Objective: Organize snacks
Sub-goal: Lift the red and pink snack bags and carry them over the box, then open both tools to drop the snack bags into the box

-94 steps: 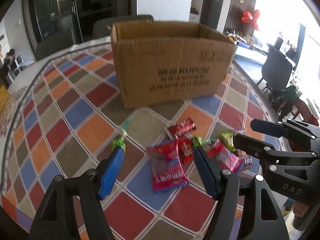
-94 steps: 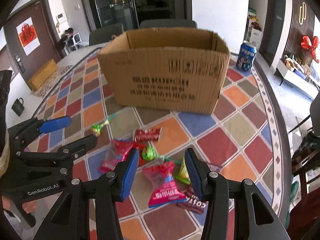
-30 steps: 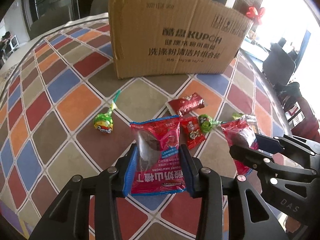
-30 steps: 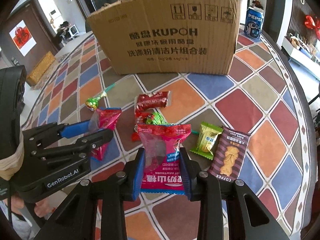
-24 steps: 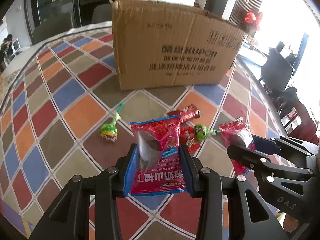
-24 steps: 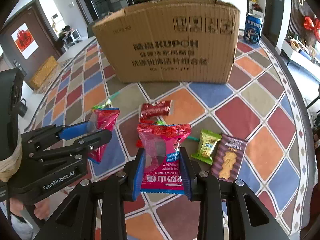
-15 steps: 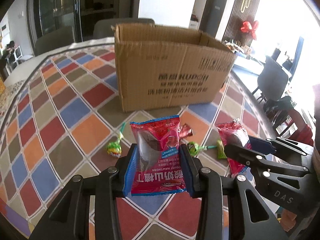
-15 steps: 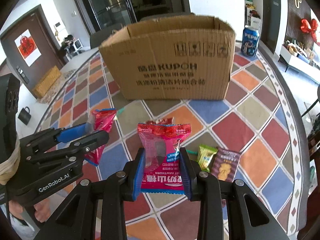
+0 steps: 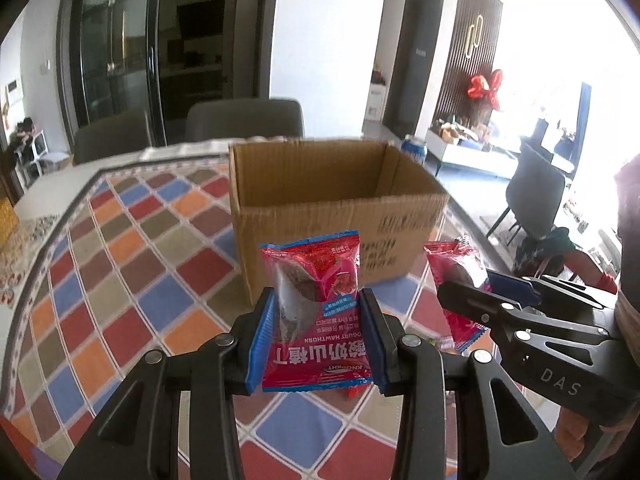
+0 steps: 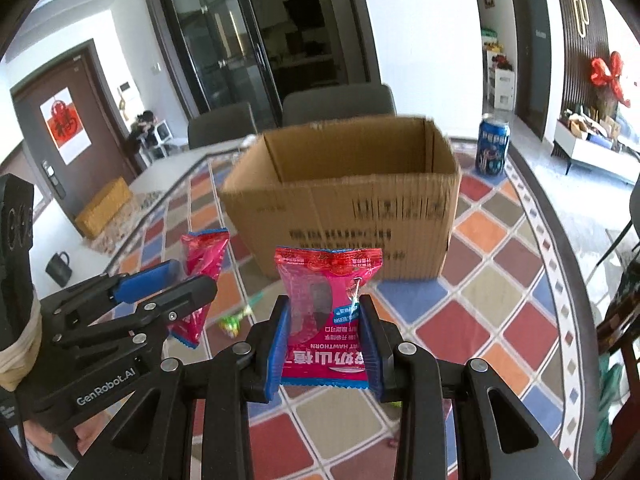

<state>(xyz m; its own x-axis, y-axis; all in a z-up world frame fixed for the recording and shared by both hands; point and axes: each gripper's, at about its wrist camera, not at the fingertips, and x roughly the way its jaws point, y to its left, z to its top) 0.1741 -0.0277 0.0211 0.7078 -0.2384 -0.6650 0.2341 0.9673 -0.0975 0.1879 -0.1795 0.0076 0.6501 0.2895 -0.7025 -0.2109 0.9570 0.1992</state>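
Note:
My left gripper is shut on a red hawthorn snack packet, held above the table before the open cardboard box. My right gripper is shut on a second red hawthorn packet, also raised in front of the box. In the left wrist view the right gripper and its packet show at the right. In the right wrist view the left gripper and its packet show at the left. A green lollipop lies on the table below.
The table wears a cloth of coloured diamonds. A blue Pepsi can stands to the right of the box. Grey chairs stand behind the table. A dark chair is off the table's right side.
Both grippers have risen with their red packets and now sit higher, level with the box's rim, so its open inside shows. The snacks on the table have dropped out of sight below.

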